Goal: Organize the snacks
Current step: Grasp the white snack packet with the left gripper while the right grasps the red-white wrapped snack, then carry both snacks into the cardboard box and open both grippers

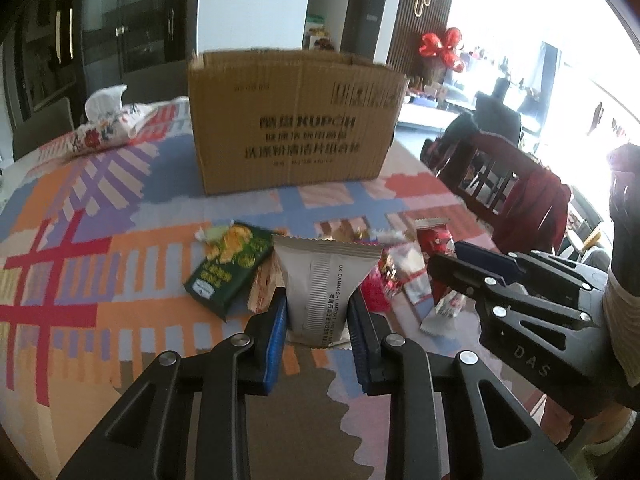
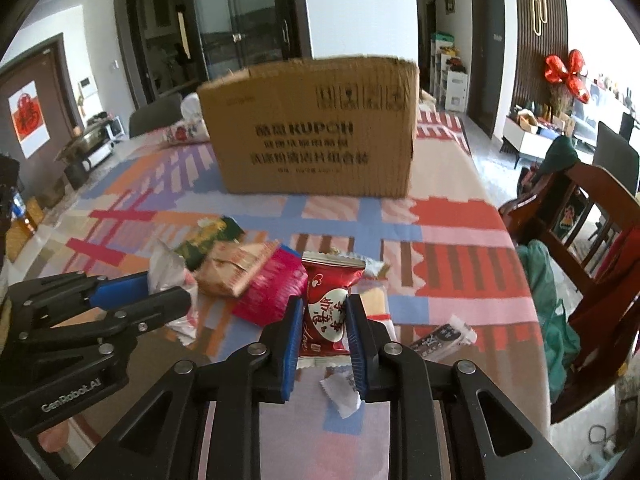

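While both jaws clamp wrappers, the left gripper (image 1: 318, 312) a grey packet (image 1: 320, 284) and the right gripper (image 2: 323, 330) a red candy (image 2: 326, 304), several snacks remain before the seemingly unfilled cardboard box (image 1: 296, 120).

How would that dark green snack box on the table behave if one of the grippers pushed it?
The dark green snack box lies flat on the patterned tablecloth, so it would probably slide rather than roll or tip. Its straight edges suggest stiff card, unlikely to crumple. It touches other wrappers in the snack pile, so a push would likely shove them too.
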A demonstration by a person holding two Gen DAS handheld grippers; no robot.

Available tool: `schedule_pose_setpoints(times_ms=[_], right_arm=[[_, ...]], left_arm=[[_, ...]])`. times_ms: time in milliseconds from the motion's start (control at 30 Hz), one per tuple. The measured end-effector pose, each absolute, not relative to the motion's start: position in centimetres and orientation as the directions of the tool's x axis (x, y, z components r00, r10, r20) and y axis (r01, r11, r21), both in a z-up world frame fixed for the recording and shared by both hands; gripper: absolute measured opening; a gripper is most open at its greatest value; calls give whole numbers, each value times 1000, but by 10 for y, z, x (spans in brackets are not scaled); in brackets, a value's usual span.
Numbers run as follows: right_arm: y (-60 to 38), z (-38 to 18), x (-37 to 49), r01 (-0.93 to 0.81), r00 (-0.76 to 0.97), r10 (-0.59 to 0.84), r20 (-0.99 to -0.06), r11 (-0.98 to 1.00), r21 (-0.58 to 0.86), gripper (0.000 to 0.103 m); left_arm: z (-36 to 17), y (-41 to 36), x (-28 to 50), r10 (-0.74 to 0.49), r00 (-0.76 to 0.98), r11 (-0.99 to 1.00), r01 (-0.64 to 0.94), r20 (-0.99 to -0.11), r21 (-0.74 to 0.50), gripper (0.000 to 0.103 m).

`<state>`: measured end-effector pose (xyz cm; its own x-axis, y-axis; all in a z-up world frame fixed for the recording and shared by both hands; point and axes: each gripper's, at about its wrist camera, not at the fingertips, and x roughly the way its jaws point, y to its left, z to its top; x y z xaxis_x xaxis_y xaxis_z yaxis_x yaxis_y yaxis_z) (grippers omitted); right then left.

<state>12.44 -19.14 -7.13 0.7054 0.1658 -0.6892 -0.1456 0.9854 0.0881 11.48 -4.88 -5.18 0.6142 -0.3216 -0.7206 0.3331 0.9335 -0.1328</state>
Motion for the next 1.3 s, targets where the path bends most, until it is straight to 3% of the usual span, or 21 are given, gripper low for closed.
schedule_pose_setpoints(times_ms=[800, 1300], right_arm=[[-181, 35, 177, -214, 834, 233, -500, 972, 96, 23], [-183, 75, 253, -206, 848, 226, -479, 974, 94, 23]], left_arm=[[57, -36, 174, -264, 805, 955, 295, -531, -27, 29], [89, -35, 254, -237, 828, 962, 273, -507, -5, 29]])
